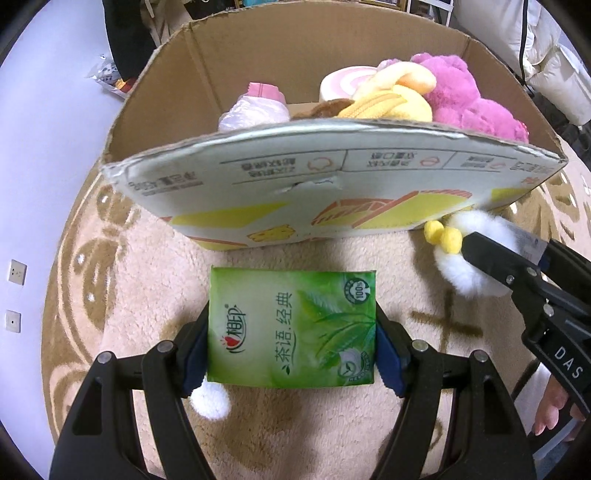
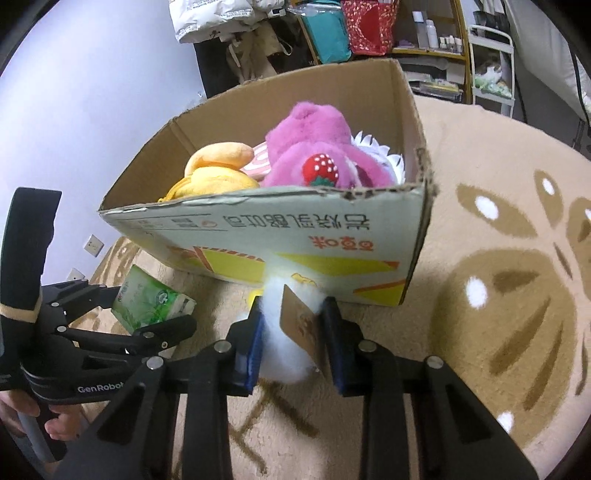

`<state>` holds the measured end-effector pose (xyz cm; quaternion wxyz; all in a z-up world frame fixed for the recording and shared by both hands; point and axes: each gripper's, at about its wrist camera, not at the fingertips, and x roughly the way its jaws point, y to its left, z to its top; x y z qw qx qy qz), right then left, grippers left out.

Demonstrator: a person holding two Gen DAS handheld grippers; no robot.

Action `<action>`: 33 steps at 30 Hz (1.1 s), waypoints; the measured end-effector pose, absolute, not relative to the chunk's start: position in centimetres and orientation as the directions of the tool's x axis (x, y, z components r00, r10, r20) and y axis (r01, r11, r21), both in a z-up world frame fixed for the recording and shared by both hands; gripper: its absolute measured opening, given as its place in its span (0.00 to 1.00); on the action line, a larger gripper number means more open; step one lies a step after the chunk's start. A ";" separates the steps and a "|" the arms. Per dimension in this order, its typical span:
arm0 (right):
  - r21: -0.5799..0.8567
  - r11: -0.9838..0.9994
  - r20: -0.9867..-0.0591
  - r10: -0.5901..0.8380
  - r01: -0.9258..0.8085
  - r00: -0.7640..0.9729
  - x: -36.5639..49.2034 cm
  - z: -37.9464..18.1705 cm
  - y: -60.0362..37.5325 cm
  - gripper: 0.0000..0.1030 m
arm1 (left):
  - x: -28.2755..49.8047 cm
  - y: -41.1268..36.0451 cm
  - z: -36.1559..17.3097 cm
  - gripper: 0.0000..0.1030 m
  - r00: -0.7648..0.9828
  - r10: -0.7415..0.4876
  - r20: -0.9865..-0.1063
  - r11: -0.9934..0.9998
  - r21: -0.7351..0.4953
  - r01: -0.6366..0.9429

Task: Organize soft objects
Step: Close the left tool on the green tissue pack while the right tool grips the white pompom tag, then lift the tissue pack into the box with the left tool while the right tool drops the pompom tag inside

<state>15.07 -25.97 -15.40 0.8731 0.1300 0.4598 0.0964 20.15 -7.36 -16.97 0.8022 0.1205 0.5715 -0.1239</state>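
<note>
The left gripper pinches the green tissue pack, long axis running forward toward the cardboard box just ahead. The right gripper's fingers squeeze what seems a white plush toy beside the box wall, above the rug.

Home, looks like a bedroom or living room floor. Round beige patterned rug underfoot, open cardboard box of plush toys on it. Behind the box: lavender wall with wall sockets low down, hanging bags and a yellow-framed shelf of small bottles. White cart right of that shelf.
</note>
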 end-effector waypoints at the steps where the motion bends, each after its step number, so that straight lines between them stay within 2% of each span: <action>1: 0.312 0.949 -0.778 0.286 -0.051 0.559 15.2 -15.4 -25.6 0.30 | 20.0 -7.3 -16.7 0.71 0.317 -0.061 -0.947 0.940 0.052 0.336; 14: 0.319 0.948 -0.766 0.267 -0.015 0.585 13.7 -14.9 -25.8 0.30 | 18.4 -5.5 -14.1 0.71 0.370 -0.045 -0.928 0.956 0.068 0.286; 33: 0.338 0.941 -0.741 0.262 0.006 0.618 12.0 -13.7 -26.0 0.30 | 16.3 -2.2 -8.5 0.71 0.517 0.000 -0.856 0.983 0.097 0.159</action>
